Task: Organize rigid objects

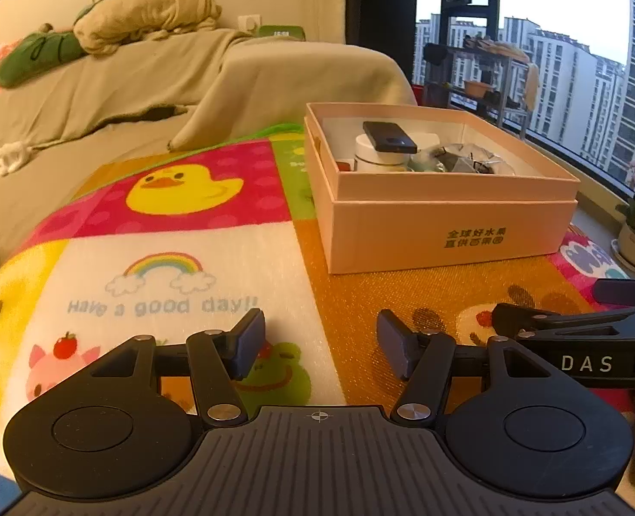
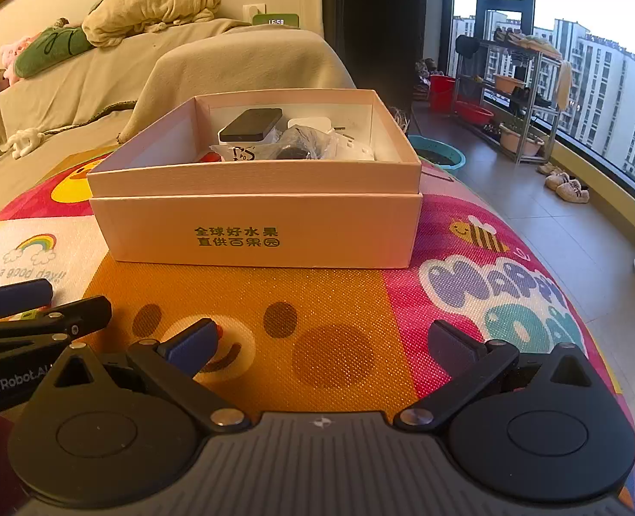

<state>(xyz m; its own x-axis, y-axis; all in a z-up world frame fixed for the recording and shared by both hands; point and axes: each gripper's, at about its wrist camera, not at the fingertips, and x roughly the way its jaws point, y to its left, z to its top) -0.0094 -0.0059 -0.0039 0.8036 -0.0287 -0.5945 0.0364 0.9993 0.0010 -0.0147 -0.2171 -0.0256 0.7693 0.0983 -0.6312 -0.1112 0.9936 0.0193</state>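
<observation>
Left wrist view: the left gripper (image 1: 319, 339) stands spread over the cartoon mat (image 1: 180, 266), pinching nothing. Ahead and right of it sits the pink box (image 1: 451, 236), holding a white jar (image 1: 380, 155) with a black phone (image 1: 389, 136) lying flat on top, long axis running away to the left, beside crinkled clear wrapping (image 1: 468, 159).

Right wrist view: the right gripper (image 2: 322, 346) is spread wide and empty, the box (image 2: 257, 232) straight ahead. Only here a red item (image 2: 211, 157) shows clearly, and a teal basin (image 2: 440, 155) on the floor beyond.

Bare mat (image 2: 339, 301) lies free before the box (image 2: 257, 228), whose open top is crowded.
</observation>
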